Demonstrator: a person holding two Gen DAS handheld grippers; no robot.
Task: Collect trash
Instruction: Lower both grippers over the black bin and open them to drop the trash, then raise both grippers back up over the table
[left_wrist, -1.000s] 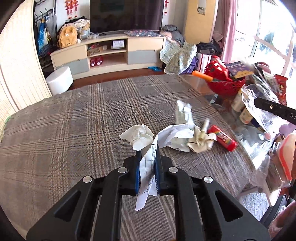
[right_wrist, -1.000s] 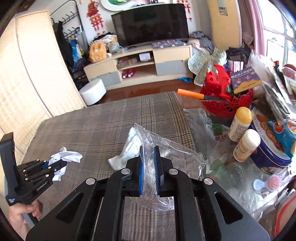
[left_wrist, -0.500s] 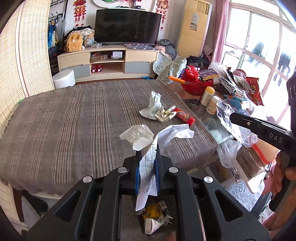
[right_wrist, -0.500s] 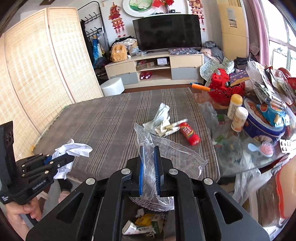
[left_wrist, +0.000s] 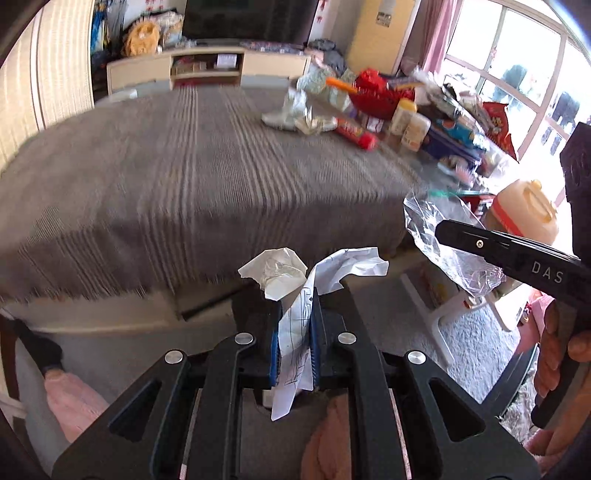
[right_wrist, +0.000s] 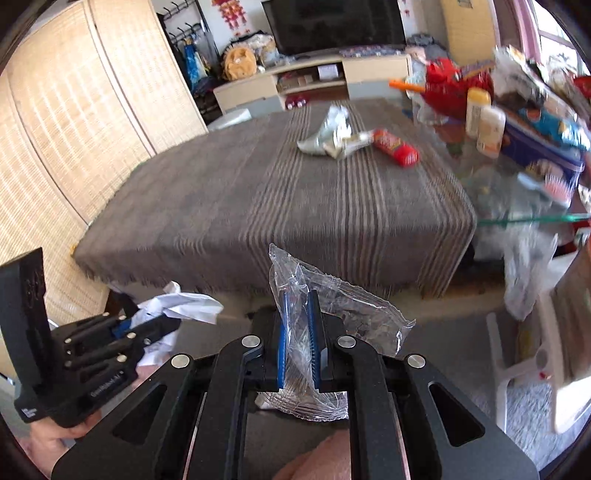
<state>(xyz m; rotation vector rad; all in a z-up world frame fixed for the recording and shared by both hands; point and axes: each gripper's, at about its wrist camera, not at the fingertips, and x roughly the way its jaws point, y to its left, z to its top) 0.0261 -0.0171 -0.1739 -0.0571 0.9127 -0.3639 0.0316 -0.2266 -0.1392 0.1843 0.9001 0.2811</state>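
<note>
My left gripper (left_wrist: 293, 325) is shut on a crumpled white paper (left_wrist: 347, 264) with pen lines on it. In the right wrist view my right gripper (right_wrist: 297, 321) is shut on a clear plastic wrapper (right_wrist: 354, 314). Both hang side by side off the near edge of the striped-cloth table (right_wrist: 295, 203), above the floor. Each shows in the other's view: the right gripper (left_wrist: 461, 236) with its wrapper (left_wrist: 443, 254), the left gripper (right_wrist: 147, 326) with its paper (right_wrist: 184, 304). More white wrappers (right_wrist: 332, 136) and a red pack (right_wrist: 397, 151) lie on the far part of the table.
A white plastic stool (right_wrist: 517, 350) stands on the rug at the right. Beside it a glass table (right_wrist: 517, 218) carries bottles, a blue tin and a red basket (right_wrist: 443, 92). A yellow jug (left_wrist: 524, 218) sits low at the right. A wicker screen (right_wrist: 74, 129) closes the left.
Both grippers have drawn back from over the table past its near edge and sunk lower. Each keeps its grip, left on the paper, right on the wrapper.
</note>
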